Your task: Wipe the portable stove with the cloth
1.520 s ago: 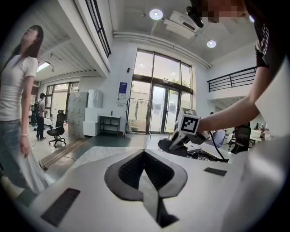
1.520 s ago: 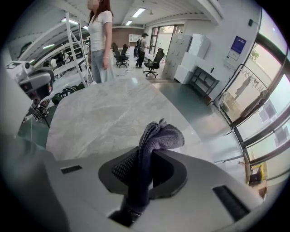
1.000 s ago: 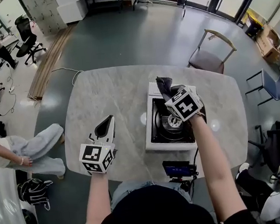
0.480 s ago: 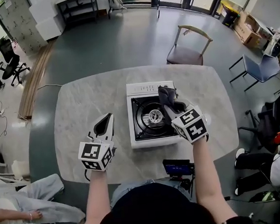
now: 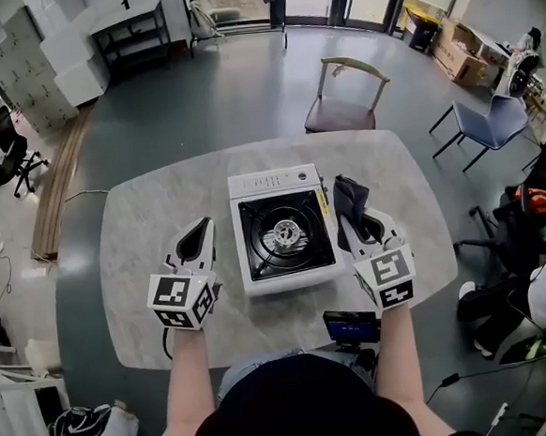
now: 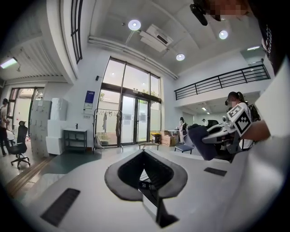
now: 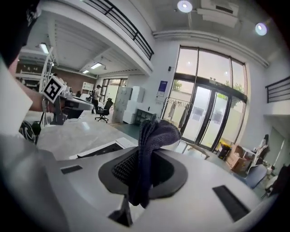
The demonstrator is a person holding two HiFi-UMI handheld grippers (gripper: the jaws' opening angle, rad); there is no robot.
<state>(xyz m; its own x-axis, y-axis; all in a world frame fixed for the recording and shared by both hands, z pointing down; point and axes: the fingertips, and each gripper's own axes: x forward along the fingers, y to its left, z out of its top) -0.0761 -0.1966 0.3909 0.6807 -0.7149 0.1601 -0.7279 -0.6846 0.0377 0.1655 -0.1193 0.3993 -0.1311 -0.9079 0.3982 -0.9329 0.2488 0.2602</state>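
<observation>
Tabletop (image 5: 142, 232) check: wiping contact broken off.
Found portable stove (image 5: 284, 235) near the middle, with nothing touching it. Noted right claw (image 5: 363, 222) clamped on dark cloth (image 5: 349, 206), now just beside the stove's right edge (over the burner a second ago, at the right rim half a second ago). Noted left claw (image 5: 200, 242) closed on nothing, parked to the stove's left. Judged as a pass ended or paused; cannot confirm wiping complete.

No legible text, stove (image 5: 284, 232) panel print too small (blue wall sign (image 6: 89, 100) likewise)
</observation>
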